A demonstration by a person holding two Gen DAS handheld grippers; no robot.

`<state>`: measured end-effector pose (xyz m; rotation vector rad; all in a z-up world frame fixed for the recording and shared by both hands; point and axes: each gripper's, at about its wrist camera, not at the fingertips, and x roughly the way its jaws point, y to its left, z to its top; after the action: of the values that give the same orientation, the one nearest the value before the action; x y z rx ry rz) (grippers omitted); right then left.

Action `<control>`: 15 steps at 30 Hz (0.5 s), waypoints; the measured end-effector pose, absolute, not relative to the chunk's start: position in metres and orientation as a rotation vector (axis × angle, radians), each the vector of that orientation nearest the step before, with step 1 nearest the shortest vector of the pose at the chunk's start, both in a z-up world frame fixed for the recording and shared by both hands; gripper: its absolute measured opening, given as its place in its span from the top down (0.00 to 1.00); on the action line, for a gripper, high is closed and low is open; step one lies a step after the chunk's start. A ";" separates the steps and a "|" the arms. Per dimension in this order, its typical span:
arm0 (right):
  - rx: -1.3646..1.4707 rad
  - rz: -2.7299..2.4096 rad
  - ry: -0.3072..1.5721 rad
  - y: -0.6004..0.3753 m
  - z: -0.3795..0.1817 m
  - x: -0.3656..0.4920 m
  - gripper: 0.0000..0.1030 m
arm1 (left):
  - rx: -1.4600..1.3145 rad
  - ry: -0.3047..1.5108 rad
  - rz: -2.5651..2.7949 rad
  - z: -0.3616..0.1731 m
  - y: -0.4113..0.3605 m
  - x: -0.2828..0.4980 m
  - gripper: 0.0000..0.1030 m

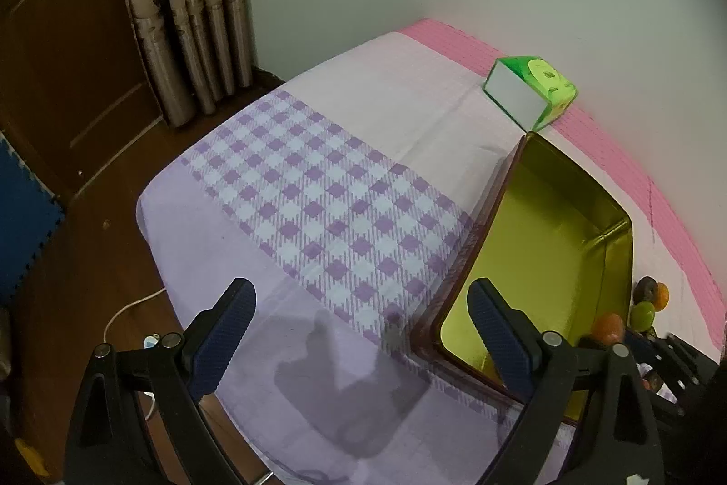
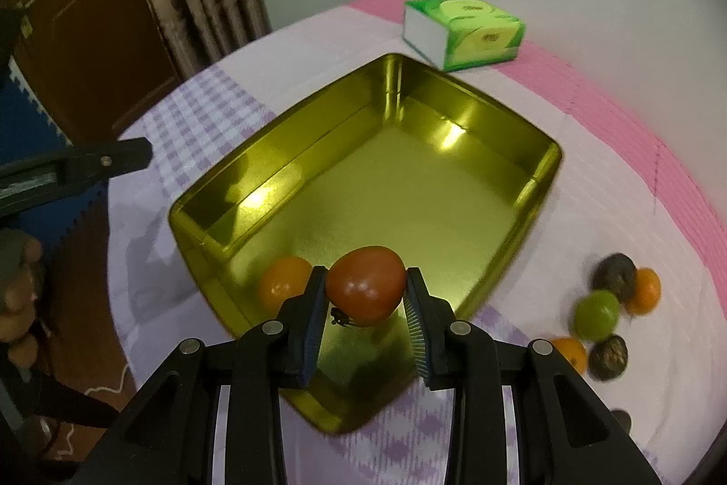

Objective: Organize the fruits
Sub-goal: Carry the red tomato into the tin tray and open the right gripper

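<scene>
The room is dimly lit, with a flat greenish cast on the wall. Light falls from above, throwing a soft grey shadow of the left gripper (image 1: 361, 332) onto the lilac cloth (image 1: 291, 185) just in front of its fingers. The gold tin (image 2: 540, 167) throws back bright glare along its inner walls, strongest at two spots near its corners. Both views bulge like a fishbowl, with black corners and bent edges. In the right wrist view the loose fruits (image 2: 609, 303) on the desk at the right are smeared by motion blur; the red fruit (image 2: 365, 285) stays fairly sharp.
</scene>
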<state>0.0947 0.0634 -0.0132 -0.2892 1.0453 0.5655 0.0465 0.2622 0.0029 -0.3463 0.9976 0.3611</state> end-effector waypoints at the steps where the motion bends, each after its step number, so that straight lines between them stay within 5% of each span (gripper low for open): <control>1: -0.296 0.566 1.054 0.066 -0.018 0.097 0.67 | -0.345 0.998 0.361 0.002 0.262 0.047 0.10; 15: -0.329 0.528 1.111 0.067 -0.040 0.110 0.67 | -0.329 1.016 0.343 -0.002 0.255 0.050 0.10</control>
<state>0.1102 0.0665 -0.0399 -0.3288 1.1106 0.5285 0.0500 0.2554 -0.0023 -0.3292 1.0160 0.3435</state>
